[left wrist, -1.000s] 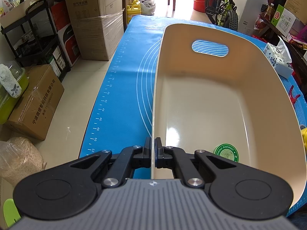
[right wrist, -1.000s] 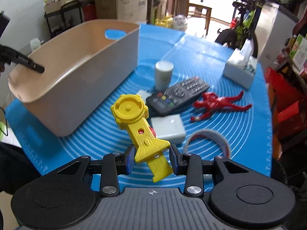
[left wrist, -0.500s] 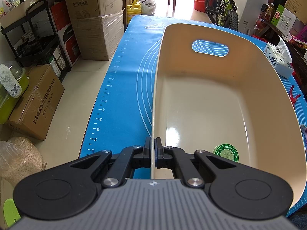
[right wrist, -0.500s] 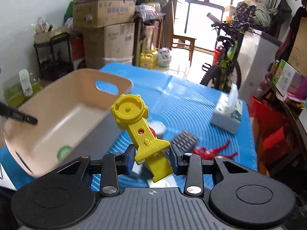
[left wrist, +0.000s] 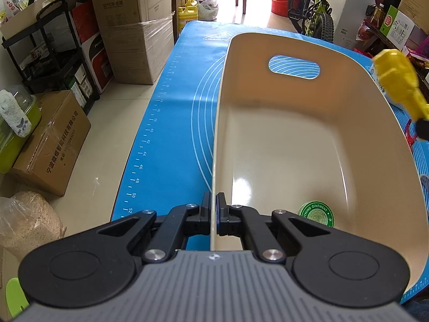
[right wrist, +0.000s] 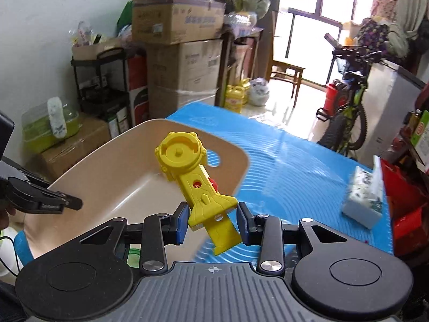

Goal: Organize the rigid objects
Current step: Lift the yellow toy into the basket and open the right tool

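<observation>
The bin is the landmark: a beige plastic tub with a slotted handle cut in its far wall, standing on the blue mat that covers the surface. On its floor, at the near end, lies a round green tin whose lid reads "…THING OINTMENT"; the rest of the floor is bare and glossy.

The left tongs are pinched nearly shut on the bin's near left rim, one pad inside the wall and one outside. Left of the bin the mat shows a printed ruler along its edge, with 44, 46, 48, 50, 52 legible, and curved white lines. Beyond that edge, on the floor, stand taped cartons with print too small to read surely.

The right tongs stand at a middling width, gripping the flared base of a yellow toy, whose round head tilts up and left, held in the air over the bin's right side. In the left view the toy shows above the right rim.

Right of the bin the mat is open, with a tissue box near its far right edge.
</observation>
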`<state>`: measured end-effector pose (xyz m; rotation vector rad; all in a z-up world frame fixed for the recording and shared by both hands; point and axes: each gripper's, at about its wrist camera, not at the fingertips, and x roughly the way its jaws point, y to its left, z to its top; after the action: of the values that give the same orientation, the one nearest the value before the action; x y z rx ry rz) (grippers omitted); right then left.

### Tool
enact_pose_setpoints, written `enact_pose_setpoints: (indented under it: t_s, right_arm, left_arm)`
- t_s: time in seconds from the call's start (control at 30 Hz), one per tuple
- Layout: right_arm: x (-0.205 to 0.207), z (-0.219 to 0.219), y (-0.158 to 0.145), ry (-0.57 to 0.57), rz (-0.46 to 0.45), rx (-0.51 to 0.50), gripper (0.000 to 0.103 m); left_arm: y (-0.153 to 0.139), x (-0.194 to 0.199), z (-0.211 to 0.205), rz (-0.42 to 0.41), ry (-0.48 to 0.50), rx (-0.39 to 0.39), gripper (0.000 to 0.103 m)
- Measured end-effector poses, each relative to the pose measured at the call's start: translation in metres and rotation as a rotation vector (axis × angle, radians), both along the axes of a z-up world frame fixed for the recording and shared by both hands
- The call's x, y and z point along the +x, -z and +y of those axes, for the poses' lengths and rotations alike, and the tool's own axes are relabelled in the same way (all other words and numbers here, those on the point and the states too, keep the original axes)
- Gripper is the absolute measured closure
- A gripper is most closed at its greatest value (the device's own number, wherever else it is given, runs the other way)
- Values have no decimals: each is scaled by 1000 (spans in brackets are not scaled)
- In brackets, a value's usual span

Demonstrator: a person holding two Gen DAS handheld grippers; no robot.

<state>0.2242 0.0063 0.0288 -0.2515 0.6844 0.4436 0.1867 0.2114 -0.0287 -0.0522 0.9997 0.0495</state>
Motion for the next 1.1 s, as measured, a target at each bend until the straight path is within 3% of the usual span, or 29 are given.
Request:
enact_pose_setpoints:
  t_s: [0.53,1.03,1.1]
  right_arm:
    - [10,82,44,-66,133,-116,58]
    - [13,97,79,-80,269,-230,58]
    - [12,94,78,-75,273,-210,52]
  left_arm:
    - [0,0,-1,0,0,1,99]
    - [0,0,-1,2,1,7,99]
    - [0,0,0,1,1,7,99]
